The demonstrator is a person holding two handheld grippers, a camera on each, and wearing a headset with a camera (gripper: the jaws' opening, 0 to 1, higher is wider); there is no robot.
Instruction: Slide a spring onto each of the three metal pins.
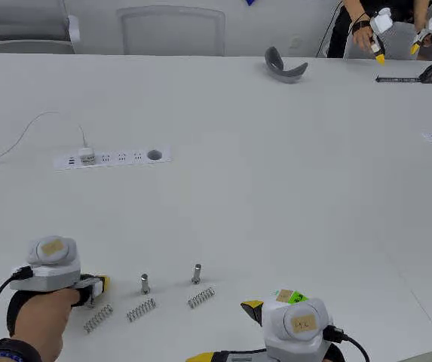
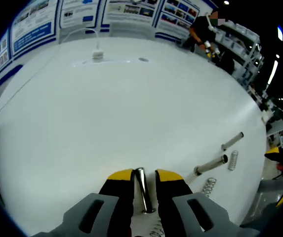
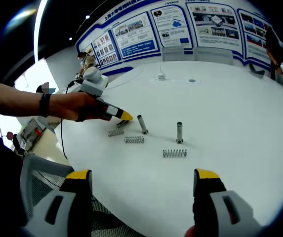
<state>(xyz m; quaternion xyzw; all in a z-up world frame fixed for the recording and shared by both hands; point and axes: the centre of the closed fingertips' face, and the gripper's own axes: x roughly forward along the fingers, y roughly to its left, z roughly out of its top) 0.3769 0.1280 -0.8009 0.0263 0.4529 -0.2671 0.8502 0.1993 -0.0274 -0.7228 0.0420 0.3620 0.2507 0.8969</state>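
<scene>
The head view looks forward and down from the near edge of the wide white tabletop (image 1: pixel 276 211). The left gripper view sits low, right against one short steel pin (image 2: pixel 141 190). The right gripper view faces that pin from farther back. All three views share the small coiled wire springs (image 3: pixel 175 153).

Nothing legible with certainty.

Left tan paper label (image 1: pixel 52 246), on top of left gripper (image 1: pixel 95 288) behind its jaws: blank or too faint to tell.

Right tan paper label (image 1: pixel 303 324), on top of right gripper (image 1: pixel 227 333) behind its jaws: dark handwritten marks, unreadable.

Bright green sticker (image 1: pixel 292 296), just beside that label: no characters made out.

Blue-and-white wall posters (image 3: pixel 136 37), far ahead of right jaws: print too small.
</scene>
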